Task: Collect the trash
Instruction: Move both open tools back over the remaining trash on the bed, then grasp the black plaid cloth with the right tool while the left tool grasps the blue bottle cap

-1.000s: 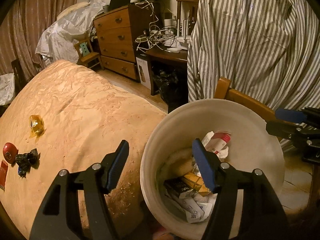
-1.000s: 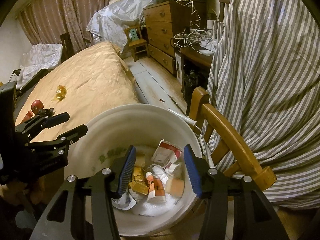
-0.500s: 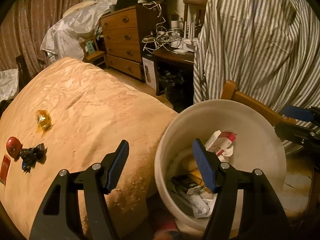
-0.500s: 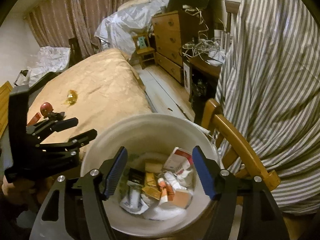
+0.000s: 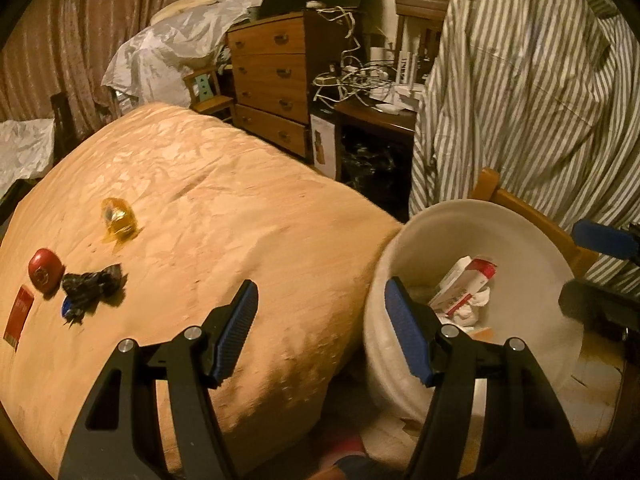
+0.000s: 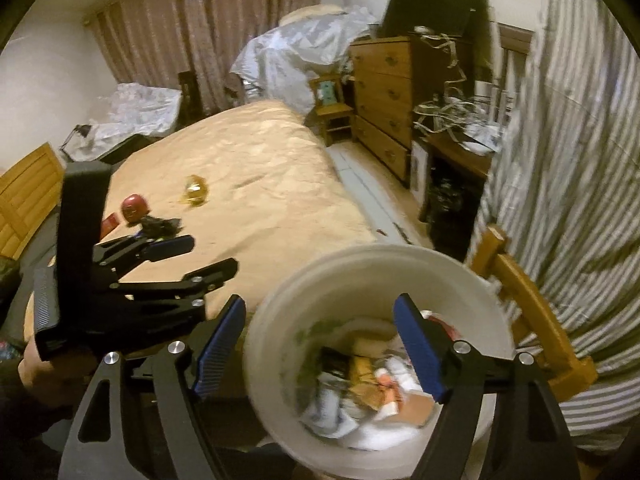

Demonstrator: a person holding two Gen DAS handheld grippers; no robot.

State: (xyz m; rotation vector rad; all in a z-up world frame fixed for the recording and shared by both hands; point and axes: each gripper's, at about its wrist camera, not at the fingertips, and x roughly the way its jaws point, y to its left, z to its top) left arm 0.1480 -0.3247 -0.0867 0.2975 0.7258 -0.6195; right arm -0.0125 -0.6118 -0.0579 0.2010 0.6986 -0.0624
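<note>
Both tongs have swung away from the bin and toward the bed in the last second. The left tongs [image 5: 320, 332] stand apart and empty; a second ago their gap sat over the bin's [image 5: 532, 236] mouth, and now only the right finger overlaps its near rim, while the left finger hangs over the bed [image 5: 240, 208]. The right tongs [image 6: 320, 344] are also apart and empty; earlier they framed the heap of cartons and tissue inside the bin from close above, the jaws narrower, and now they have opened wider and backed off, with the bin [image 6: 384, 264] still between their fingers but blurred by the motion. From this I judge that the drop into the bin is finished and the next pick is starting. The remaining trash lies on the bed, well off to the left of the left tongs and ahead of them: a yellow wrapper [image 5: 119, 215] farthest out, a red ball [image 5: 46, 271] and a black wrapper [image 5: 91, 286] just beside each other, and a red card [image 5: 19, 316] nearest the edge of view. In the left view these pieces have slid rightward and grown larger than a second ago, so the left tongs are turning toward them; the black wrapper looks the nearest to reach.
</note>
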